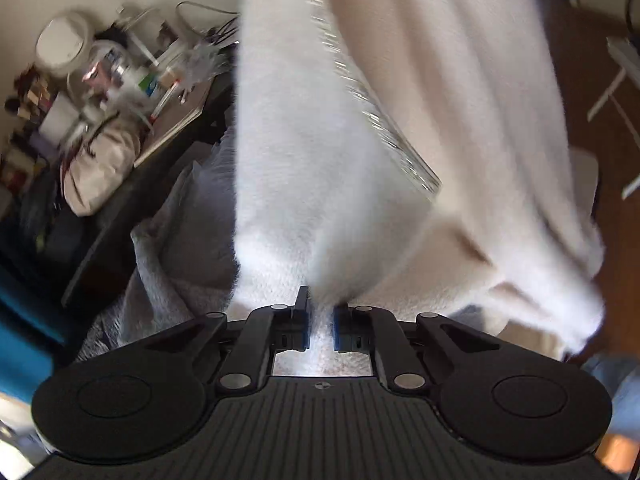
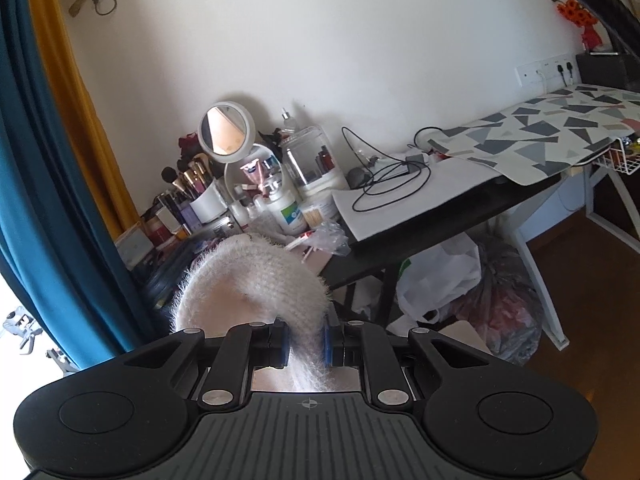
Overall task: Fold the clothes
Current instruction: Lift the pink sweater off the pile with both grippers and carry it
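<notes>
Both of my hand-held grippers are pinched nearly shut on one fluffy white sweater [image 1: 320,160]. The left hand-held gripper [image 1: 321,322] has a fold of it between its blue pads, and the garment hangs straight out in front of it, long axis running away from the jaws, a glittery strip [image 1: 384,120] slanting across the pile. The right hand-held gripper [image 2: 306,344] clamps a bunched edge of the sweater [image 2: 256,280] that humps up just ahead of its pads. Beyond that hump stands the cluttered desk [image 2: 420,216] with one round mirror [image 2: 227,130]. I count one garment, two grips; neither hand looks clearly nearer to it.
</notes>
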